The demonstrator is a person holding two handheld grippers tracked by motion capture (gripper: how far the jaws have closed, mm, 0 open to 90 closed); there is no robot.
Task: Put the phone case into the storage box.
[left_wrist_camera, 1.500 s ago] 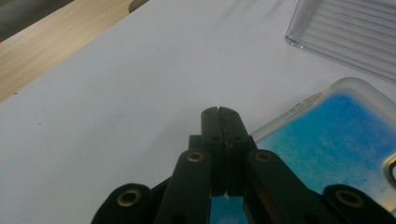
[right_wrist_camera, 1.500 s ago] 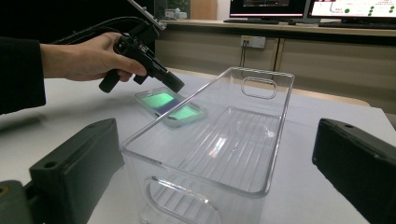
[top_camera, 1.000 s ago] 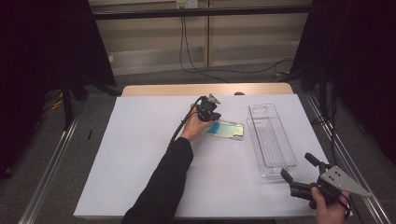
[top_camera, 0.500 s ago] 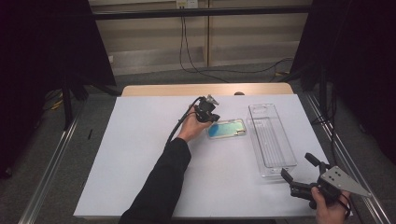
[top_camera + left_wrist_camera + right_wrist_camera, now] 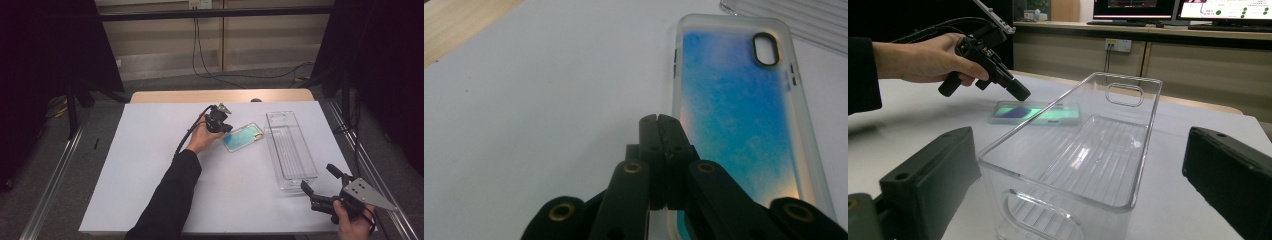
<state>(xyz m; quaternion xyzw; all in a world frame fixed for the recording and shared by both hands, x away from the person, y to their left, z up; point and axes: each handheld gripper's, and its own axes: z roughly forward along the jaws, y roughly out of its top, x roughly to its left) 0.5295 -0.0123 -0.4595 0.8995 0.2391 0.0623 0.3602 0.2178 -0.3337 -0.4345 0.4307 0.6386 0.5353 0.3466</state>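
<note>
Blue phone case (image 5: 739, 115), near end hidden behind left gripper (image 5: 658, 119), fingers together; right gripper (image 5: 320, 186) fingers apart.

Blue mottled phone case (image 5: 738, 110), clear ribbed bin (image 5: 291, 150), white table (image 5: 150, 165), black fingers (image 5: 658, 131)

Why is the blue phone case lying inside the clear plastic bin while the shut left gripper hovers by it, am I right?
Not quite: the blue phone case lies on the white table beside the clear plastic bin, as the high view shows. The left gripper is shut.
</note>
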